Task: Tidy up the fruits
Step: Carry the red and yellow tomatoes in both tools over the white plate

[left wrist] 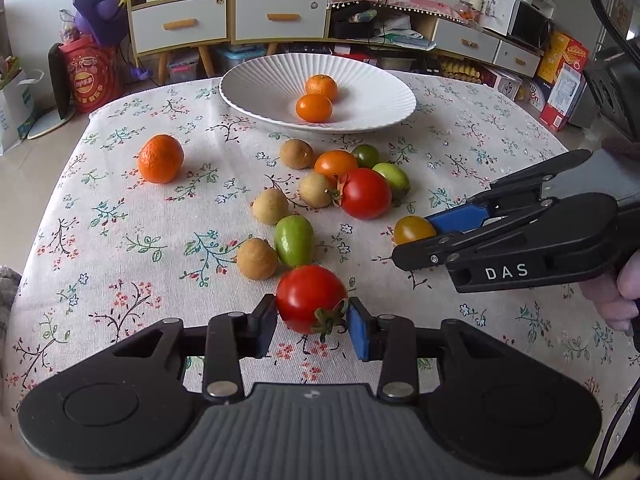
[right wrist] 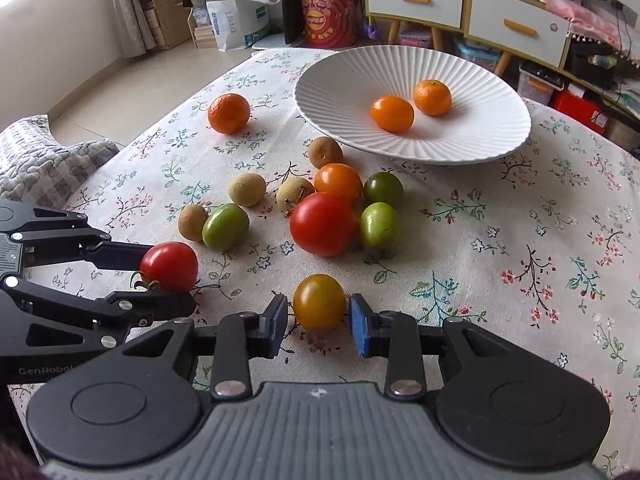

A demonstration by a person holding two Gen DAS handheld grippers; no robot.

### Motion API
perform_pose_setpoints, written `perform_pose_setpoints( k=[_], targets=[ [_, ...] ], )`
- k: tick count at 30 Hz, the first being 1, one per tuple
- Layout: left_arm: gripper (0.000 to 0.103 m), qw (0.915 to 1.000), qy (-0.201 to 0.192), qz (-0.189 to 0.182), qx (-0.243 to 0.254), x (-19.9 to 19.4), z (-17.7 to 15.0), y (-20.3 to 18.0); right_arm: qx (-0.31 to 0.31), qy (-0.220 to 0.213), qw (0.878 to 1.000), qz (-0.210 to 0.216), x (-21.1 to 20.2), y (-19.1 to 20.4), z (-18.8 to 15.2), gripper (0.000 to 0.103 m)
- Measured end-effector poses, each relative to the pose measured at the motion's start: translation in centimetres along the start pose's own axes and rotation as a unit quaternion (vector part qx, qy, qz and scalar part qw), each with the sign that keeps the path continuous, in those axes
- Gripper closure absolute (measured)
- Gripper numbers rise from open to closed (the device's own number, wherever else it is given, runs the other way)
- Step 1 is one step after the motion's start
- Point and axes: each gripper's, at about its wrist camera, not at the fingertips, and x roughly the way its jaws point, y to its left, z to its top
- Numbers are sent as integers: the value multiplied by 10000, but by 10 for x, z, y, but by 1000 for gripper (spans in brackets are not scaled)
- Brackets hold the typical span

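On the tabletop (left wrist: 120, 248), most fruit lies outside the white plate (left wrist: 260, 80), which holds two; left gripper (left wrist: 312, 316) fingers pinch a red tomato (left wrist: 311, 298), right gripper (right wrist: 319, 314) fingers bracket a yellow tomato (right wrist: 319, 300), barely touching.

Two oranges (right wrist: 432, 97) sit in the plate (right wrist: 460, 148), one on the table (right wrist: 520, 320). Beyond the tongs: two red tomatoes (right wrist: 323, 224), four brown fruits (right wrist: 247, 189), three green ones (right wrist: 225, 226).

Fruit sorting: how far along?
Done: two orange fruits on the plate. In hand: left gripper shut on a red tomato; right gripper brackets a yellow tomato, grip unclear. Left: the tangerine and the fruit cluster on the tablecloth.
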Motion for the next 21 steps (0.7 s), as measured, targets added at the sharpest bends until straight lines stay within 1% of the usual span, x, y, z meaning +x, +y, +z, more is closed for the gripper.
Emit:
perform_pose_setpoints(
  k=[2, 8, 12, 21],
  targets=[
    [69, 10000, -1, 5, 7, 0, 0, 0, -32, -14, 10000, 6, 0, 0, 0, 78],
    [69, 10000, -22, 7, 22, 0, 2, -1, -107, -38, 9999, 52, -3, 2, -2, 79],
    [69, 10000, -91, 13, 36, -1, 6, -4, -47, -103, 9999, 56, -8, -1, 1, 79],
    [69, 9991, -411, 55, 11, -6, 34, -11, 311, -525, 9981, -27, -29, -19, 24, 79]
  ],
)
